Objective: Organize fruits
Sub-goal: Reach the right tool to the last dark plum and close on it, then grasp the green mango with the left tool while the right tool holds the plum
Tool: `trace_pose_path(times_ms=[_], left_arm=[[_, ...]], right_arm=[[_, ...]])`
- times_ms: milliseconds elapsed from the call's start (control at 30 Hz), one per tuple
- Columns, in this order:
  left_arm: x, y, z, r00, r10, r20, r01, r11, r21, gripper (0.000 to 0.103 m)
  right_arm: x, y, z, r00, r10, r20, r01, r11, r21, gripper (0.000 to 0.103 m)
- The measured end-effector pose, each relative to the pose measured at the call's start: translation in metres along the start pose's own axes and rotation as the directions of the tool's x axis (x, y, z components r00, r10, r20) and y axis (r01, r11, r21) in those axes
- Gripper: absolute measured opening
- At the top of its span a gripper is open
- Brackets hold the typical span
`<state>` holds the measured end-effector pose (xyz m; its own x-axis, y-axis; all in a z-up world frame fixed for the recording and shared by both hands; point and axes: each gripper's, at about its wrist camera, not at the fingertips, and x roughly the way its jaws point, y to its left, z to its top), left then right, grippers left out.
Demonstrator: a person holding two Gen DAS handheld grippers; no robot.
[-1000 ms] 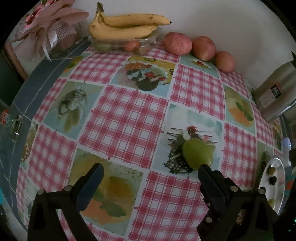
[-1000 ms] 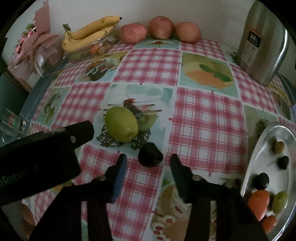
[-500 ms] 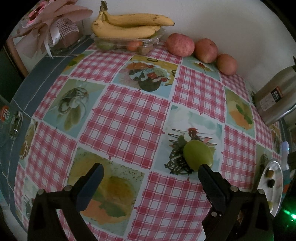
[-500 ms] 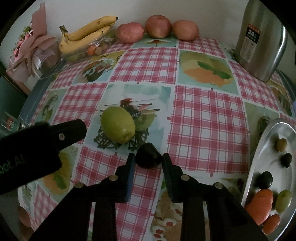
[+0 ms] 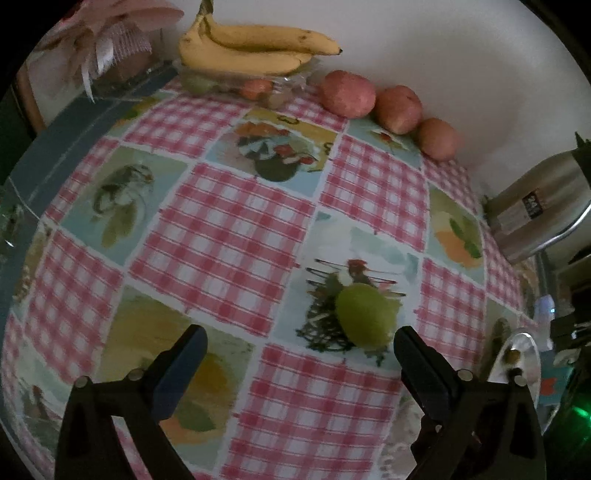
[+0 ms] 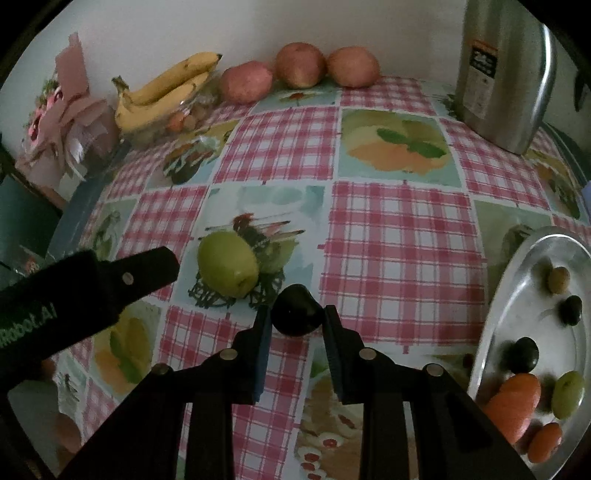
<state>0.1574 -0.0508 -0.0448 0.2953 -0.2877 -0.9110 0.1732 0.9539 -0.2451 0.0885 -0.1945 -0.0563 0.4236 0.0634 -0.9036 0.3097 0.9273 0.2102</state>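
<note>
- Right gripper (image 6: 297,314) was clamped on one dark plum (image 6: 295,309), sitting on the checked tablecloth (image 6: 402,258).
- Left gripper (image 5: 299,354) hung wide apart, gripping nothing; one green apple (image 5: 364,315) lay at its 1 o'clock.
- Silver plate (image 6: 517,280) at 3 o'clock had seven small fruits.
- At 12 o'clock: three red apples (image 6: 299,68), two bananas (image 6: 166,90).

A dim room. A plain white wall (image 6: 399,33) runs along the far side of the table (image 6: 399,251), which is covered in a red-checked cloth with fruit-print squares. A steel flask (image 6: 506,77) stands far right, pink wrapping (image 5: 110,48) far left.
</note>
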Motion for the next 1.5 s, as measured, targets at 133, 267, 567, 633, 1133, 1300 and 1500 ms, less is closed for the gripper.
trace_pose_path(times_ms=[133,267,567,633,1133,1300,1500], left_arm=[[0.008,-0.008,0.000,0.999,-0.049,0.006,0.049,0.999,-0.015,0.095],[0.015,-0.018,0.002,0.998,-0.069,0.009,0.069,0.998,-0.008,0.086],[0.032,-0.027,0.004,0.997,-0.074,0.011,0.074,0.997,0.007,0.067],[0.034,-0.026,0.003,0.996,-0.085,0.008,0.085,0.996,-0.008,0.060],[0.008,-0.025,0.000,0.992,-0.128,0.000,0.127,0.991,-0.043,0.047],[-0.011,-0.021,-0.012,0.990,-0.141,-0.002,0.141,0.989,-0.055,0.047],[-0.032,-0.020,-0.028,0.995,-0.095,0.005,0.095,0.995,-0.025,0.047]], right_arm=[[-0.007,-0.012,0.000,1.000,-0.001,0.008,0.001,0.999,0.032,0.029],[-0.009,-0.019,-0.001,1.000,0.008,0.007,-0.008,0.999,0.049,0.029],[-0.009,-0.030,-0.004,1.000,0.023,0.003,-0.023,0.997,0.077,0.029],[-0.009,-0.030,-0.004,1.000,0.026,0.003,-0.026,0.997,0.079,0.029],[-0.018,-0.032,-0.009,1.000,0.009,0.006,-0.009,0.996,0.086,0.029],[-0.029,-0.027,-0.016,1.000,-0.006,0.008,0.005,0.997,0.074,0.029],[-0.044,-0.022,-0.025,1.000,0.004,0.015,-0.005,0.996,0.084,0.029]])
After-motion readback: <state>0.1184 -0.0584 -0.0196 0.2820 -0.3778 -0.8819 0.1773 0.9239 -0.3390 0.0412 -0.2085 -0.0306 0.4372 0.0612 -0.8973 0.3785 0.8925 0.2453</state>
